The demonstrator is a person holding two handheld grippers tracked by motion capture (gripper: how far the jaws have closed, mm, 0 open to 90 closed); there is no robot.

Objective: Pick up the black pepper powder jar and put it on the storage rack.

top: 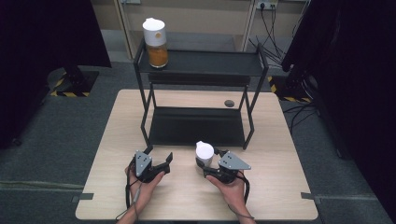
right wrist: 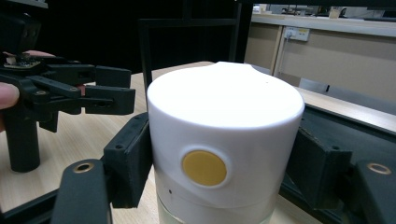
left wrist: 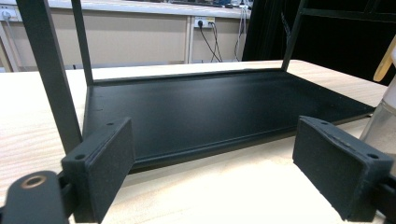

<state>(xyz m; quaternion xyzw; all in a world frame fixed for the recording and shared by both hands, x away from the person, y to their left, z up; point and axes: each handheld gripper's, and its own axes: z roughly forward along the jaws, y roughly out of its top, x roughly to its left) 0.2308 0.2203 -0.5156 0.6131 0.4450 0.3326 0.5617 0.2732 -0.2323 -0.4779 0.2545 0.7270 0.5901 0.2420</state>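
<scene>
Hands come in from the near edge of the table [top: 116, 196], each holding a gripper. The right gripper [top: 208, 164] is clenched on a white-capped jar [top: 204, 154] that stands on the table just in front of the black rack [top: 196, 126]; its pads [right wrist: 128, 158] press the cap on both sides. The left gripper [top: 161, 163], near the jar on its left, has its jaws spread with nothing between them. Farther off, a second jar [top: 155, 43] with orange contents stands on the rack's top shelf, at its left end.

The white-lidded jar [right wrist: 224, 144] is cut off below its lid by the right gripper view's bottom edge.
</scene>
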